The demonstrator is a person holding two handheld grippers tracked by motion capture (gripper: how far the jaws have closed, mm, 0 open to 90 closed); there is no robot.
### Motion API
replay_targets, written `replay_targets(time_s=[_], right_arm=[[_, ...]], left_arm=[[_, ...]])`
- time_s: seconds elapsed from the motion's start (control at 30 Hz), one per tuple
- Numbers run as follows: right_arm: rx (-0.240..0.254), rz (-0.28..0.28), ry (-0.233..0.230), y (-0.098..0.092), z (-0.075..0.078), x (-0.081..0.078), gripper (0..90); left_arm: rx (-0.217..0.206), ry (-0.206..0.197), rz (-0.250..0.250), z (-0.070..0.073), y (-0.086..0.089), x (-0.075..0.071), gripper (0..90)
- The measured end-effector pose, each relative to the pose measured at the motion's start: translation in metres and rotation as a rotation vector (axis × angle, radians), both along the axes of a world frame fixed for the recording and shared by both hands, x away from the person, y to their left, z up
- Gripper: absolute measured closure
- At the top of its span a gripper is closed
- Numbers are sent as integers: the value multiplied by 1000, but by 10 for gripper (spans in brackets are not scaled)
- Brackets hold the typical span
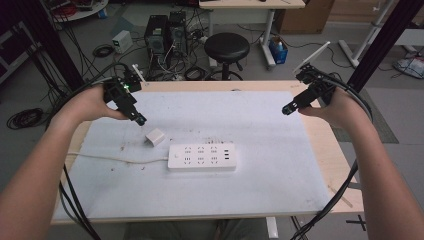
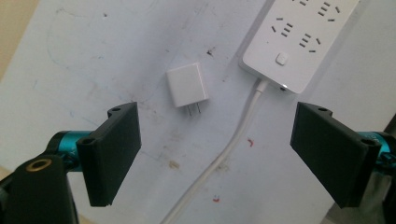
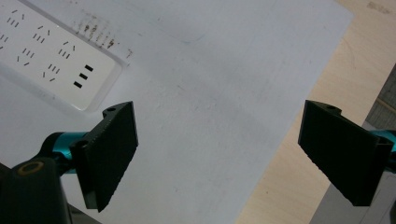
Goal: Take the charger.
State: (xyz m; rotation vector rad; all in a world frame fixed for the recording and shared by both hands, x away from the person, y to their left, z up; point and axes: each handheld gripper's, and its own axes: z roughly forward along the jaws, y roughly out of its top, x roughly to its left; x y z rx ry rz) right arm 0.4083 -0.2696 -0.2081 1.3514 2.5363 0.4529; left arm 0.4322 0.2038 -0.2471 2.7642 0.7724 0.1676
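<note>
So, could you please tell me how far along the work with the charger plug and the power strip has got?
Nothing looks done yet: the white charger plug lies loose on the mat, beside the power strip, prongs bare. In hand: the left tongs hover open near the plug; the right tongs hang open, empty. Probably left: grasping the plug and seating it in a socket.

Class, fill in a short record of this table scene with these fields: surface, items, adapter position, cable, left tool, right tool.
surface: white mat on a wooden table
items: white power strip; white plug adapter
adapter position: lying beside the strip's switch end, apart from it, prongs bare
cable: white cable runs from the strip toward the table's left edge
left tool: open, holds nothing, above the adapter
right tool: open, holds nothing, over the mat's right side
</note>
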Motion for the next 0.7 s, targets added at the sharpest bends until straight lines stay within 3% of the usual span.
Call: replay_targets(time_s=[0.1, 0.13, 0.2, 0.27, 0.37, 0.57, 0.7], right_arm=[[0, 1, -5, 0, -1, 0, 115], [0, -3, -8, 1, -1, 1, 115], [1, -7, -10, 1, -2, 1, 115], [3, -2, -15, 1, -4, 1, 115], [5, 0, -14, 1, -7, 1, 115], [9, 1, -7, 1, -12, 1, 115], [10, 4, -13, -1, -12, 0, 115]], left_arm=[[11, 3, 0, -10, -3, 4, 162], [20, 17, 10, -22, -5, 10, 162], [20, 17, 10, -22, -5, 10, 163], [18, 55, 74, -45, -9, 20, 164], [24, 73, 112, -61, -13, 26, 165], [51, 104, 153, -85, -18, 33, 164], [75, 138, 184, -111, -21, 39, 165]])
